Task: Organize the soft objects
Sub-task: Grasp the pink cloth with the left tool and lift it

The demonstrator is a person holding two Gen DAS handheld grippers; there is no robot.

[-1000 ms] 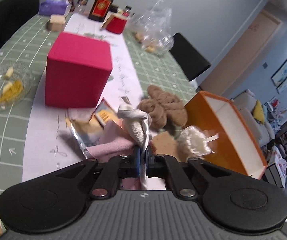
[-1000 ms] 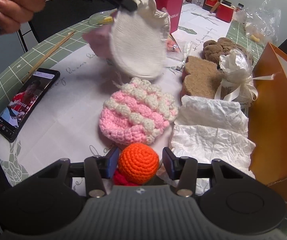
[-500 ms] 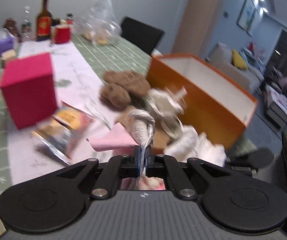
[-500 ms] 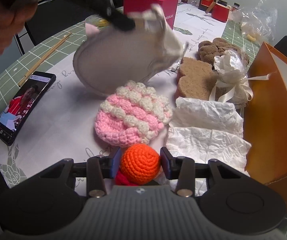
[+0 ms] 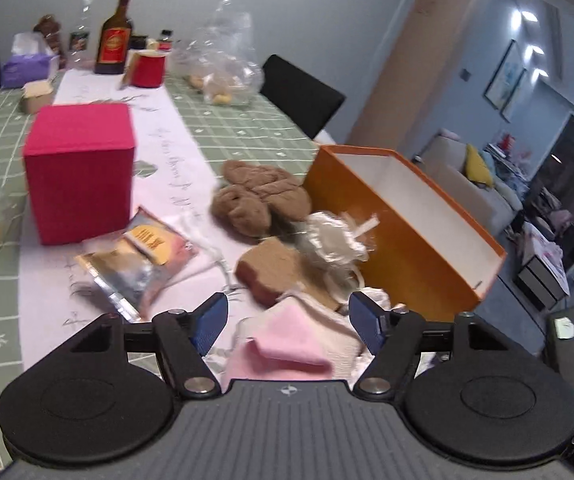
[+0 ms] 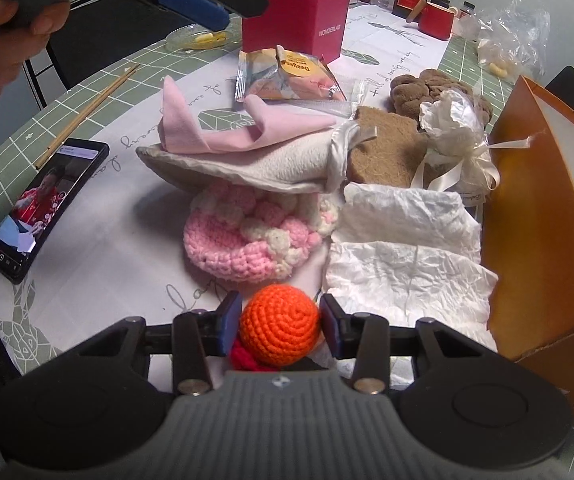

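Sitting right in front of the orange box (image 6: 543, 216), the soft stuff is piling up: the cream quilted pad (image 6: 255, 168) is lying tilted over the pink crochet piece (image 6: 247, 240), with a pink cloth (image 6: 223, 128) draped on top of it. The left gripper (image 5: 287, 320) is standing wide with nothing between the pads, its jaws having just been opening, so the pad is loose on the heap. The right gripper (image 6: 281, 330) is clamping the orange crochet ball (image 6: 279, 328), low and close to the box's near corner. My worry: that pad is only balancing on a lumpy crochet mound, so it's probably going to slide off toward the phone (image 6: 47, 208), well left of the box, if the ball gets dropped onto the stack or a jaw nudges it.
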